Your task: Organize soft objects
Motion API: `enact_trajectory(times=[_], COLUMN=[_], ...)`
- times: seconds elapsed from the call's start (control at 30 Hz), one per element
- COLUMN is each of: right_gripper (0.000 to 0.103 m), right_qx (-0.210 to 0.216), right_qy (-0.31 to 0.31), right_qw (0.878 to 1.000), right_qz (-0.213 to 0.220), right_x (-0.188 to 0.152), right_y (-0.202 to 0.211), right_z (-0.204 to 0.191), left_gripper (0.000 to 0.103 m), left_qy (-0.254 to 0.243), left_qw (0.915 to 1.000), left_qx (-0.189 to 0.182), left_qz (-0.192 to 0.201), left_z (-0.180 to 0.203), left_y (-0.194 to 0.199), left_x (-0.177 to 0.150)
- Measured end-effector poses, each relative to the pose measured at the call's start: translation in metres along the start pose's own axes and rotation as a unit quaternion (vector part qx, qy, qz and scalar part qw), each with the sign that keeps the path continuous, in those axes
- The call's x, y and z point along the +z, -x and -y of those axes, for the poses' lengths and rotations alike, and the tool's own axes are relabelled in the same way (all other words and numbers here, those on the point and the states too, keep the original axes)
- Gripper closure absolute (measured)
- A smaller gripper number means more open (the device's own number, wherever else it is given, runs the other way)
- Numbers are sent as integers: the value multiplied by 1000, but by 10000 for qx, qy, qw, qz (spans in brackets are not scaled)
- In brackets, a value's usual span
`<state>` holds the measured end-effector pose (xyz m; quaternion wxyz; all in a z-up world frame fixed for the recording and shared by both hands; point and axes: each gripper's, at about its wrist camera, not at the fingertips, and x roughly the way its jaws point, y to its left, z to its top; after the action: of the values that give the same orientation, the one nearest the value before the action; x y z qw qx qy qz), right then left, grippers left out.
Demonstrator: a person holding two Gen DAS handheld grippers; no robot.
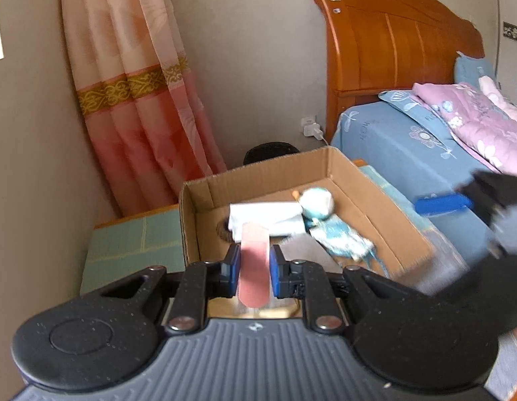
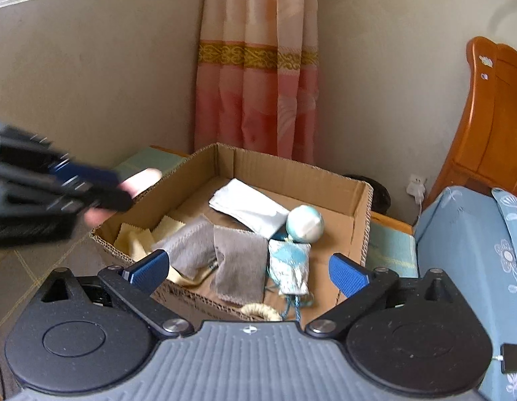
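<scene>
**A:** Two grippers here. The left gripper (image 1: 255,264) has its blue ribbed pads squeezed on a pink strip (image 1: 254,260), smooth, flat, with rounded ends, standing upright between them, just in front of the cardboard box (image 1: 345,170).

**B:** And the right gripper (image 2: 248,269)?

**A:** Spread wide, nothing between the textured pads, hanging over the near edge of the box. No earlier shot to compare.

**B:** What's in the box?

**A:** Soft stuff on corrugated cardboard: a folded white cloth (image 2: 250,209), two fuzzy grey swatches (image 2: 240,267), pale yellow swatches with zigzag edges (image 2: 134,237), and a small blue-and-white doll (image 2: 296,244) with a round head lying beside the cloth. The box sits on a green checked mat (image 1: 131,247) next to a bed (image 1: 392,137) with blue sheets.
</scene>
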<state>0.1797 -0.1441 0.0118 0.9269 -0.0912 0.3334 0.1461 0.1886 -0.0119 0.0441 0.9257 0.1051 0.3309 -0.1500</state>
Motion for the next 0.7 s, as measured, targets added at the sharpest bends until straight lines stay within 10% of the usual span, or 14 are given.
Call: enact_trajectory(times=[0.17,0.2,0.27,0.3,0.7], right_gripper=[0,0,0,0,0], right_qx=[-21,-24,-54,-66,-645], right_qy=[-3,-10,-27,-33,-582], right_qw=[10000,10000,10000,10000,9948], right_qz=[-3,4,2,1,-524], right_x=[-3,-3,-5,-5,-11], right_y=[8,9,12,13,27], right_z=[0,1,1,1,2], left_gripper=[76,66,7,2,2], left_qy=[81,109,251,347,500], left_qw=[9995,9994,9988,9983,9934], left_qx=[290,320,411,477,1026], left_qz=[6,14,-42,29,-134], left_z=[-5,-6,-8,-9,12], left_y=[-30,-34,-38,-36,42], left_x=[18,19,20,19,-33])
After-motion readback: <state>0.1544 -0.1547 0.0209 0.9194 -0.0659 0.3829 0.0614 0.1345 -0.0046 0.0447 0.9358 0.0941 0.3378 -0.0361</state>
